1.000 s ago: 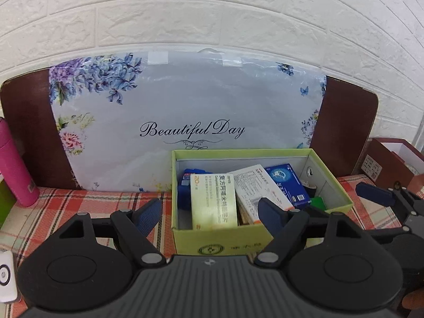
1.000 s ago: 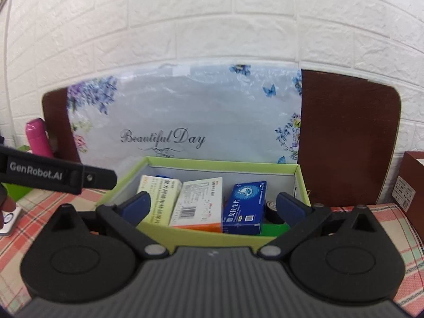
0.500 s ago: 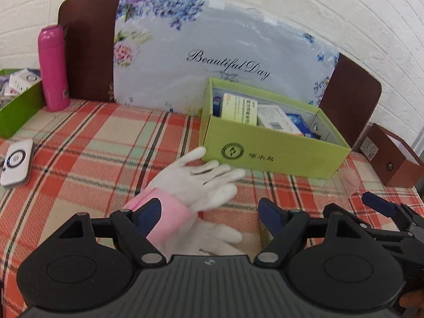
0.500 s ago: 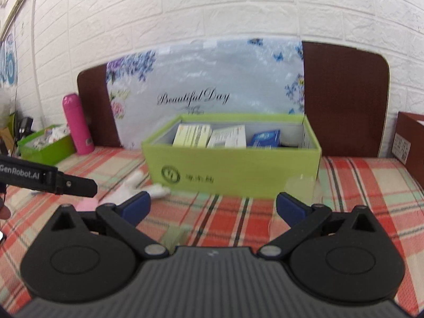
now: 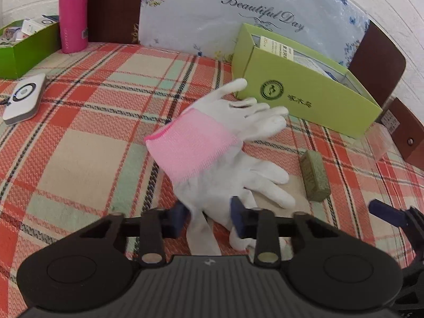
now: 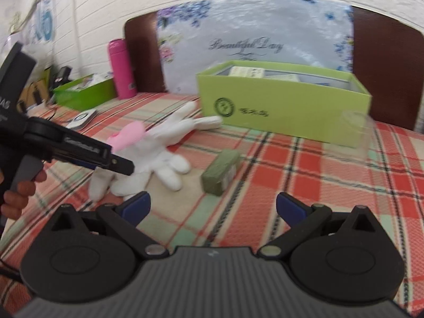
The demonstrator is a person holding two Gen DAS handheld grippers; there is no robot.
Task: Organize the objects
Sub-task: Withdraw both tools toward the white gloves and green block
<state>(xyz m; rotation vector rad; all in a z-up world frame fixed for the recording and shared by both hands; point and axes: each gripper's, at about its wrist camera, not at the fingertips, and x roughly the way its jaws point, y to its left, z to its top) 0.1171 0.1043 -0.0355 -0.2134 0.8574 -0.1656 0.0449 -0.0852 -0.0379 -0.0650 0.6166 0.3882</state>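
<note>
Gloves (image 5: pixel 220 159) are lying bunched on the tabletop (image 5: pixel 87 159); my left gripper (image 5: pixel 209 218) is narrowing around their near edge, nearer than my wide-open right gripper (image 6: pixel 213 208). Beyond them the green box (image 5: pixel 304 98) is waiting.

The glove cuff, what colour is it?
Pink, on a white glove; the cuff shows best in the left wrist view.

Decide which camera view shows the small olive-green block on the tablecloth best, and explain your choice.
The left wrist view shows the olive-green block best: it is sharp, seen from above, lying apart from the white gloves. The right wrist view also shows all of it, but from lower down and blurred.
</note>
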